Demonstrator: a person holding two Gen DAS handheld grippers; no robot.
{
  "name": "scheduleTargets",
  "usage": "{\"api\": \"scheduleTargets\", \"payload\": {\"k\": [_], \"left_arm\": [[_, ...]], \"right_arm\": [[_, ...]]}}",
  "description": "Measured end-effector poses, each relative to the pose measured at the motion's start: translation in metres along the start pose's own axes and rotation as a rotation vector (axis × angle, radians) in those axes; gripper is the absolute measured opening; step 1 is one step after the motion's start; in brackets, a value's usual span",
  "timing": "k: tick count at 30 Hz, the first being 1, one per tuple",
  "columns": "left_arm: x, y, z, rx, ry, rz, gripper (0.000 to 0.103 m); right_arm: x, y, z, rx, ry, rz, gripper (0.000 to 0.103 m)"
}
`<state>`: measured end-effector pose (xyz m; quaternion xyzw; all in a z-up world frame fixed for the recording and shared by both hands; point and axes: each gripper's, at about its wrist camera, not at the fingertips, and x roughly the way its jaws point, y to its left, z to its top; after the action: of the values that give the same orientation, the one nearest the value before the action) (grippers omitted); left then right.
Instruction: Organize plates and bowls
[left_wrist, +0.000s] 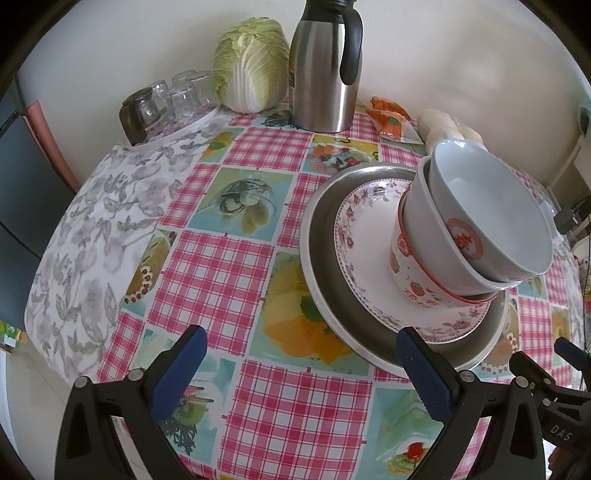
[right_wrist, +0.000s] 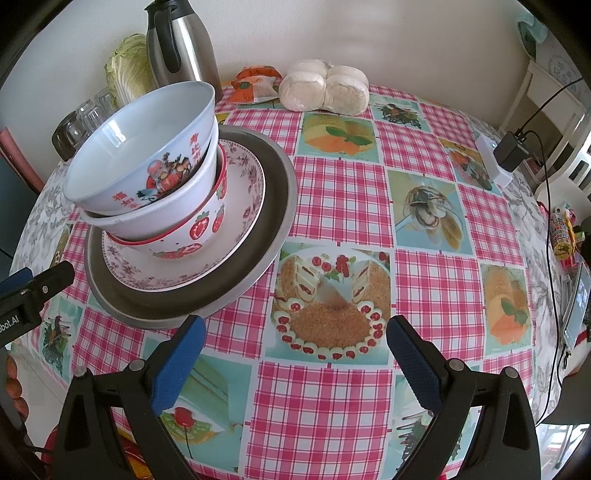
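A stack stands on the checked tablecloth: a grey metal plate (left_wrist: 325, 258) (right_wrist: 273, 192) at the bottom, a floral plate (left_wrist: 365, 266) (right_wrist: 243, 206) on it, then a strawberry-patterned bowl (left_wrist: 410, 280) (right_wrist: 195, 232), and two white bowls nested on top, the upper one (left_wrist: 491, 206) (right_wrist: 147, 147) tilted. My left gripper (left_wrist: 303, 354) is open and empty, in front of the stack's left edge. My right gripper (right_wrist: 295, 347) is open and empty, in front of the stack's right edge. Each gripper shows at the edge of the other's view.
At the back by the wall stand a steel thermos jug (left_wrist: 325, 70) (right_wrist: 181, 48), a cabbage (left_wrist: 251, 62), several upturned glasses (left_wrist: 173, 99), an orange packet (right_wrist: 255, 86) and bagged buns (right_wrist: 325, 90). A charger and cable (right_wrist: 511, 149) lie at the right edge.
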<state>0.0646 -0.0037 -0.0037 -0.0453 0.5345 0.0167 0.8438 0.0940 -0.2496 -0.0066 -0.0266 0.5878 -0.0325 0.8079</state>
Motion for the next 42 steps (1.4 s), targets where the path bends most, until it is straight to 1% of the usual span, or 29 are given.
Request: {"api": "scheduleTargets", "payload": {"k": [39,42], "left_arm": [[0.0002,0.0016,0.0008,-0.015,0.001,0.002,0.103],[-0.0016,0.0024,0.0001,-0.020,-0.009,0.005,0.103]], "right_arm": [[0.0023,0.0007,0.0006,-0.009,0.008,0.000,0.098],[0.0018,0.0004,-0.0004,-0.009,0.008,0.000,0.098]]}}
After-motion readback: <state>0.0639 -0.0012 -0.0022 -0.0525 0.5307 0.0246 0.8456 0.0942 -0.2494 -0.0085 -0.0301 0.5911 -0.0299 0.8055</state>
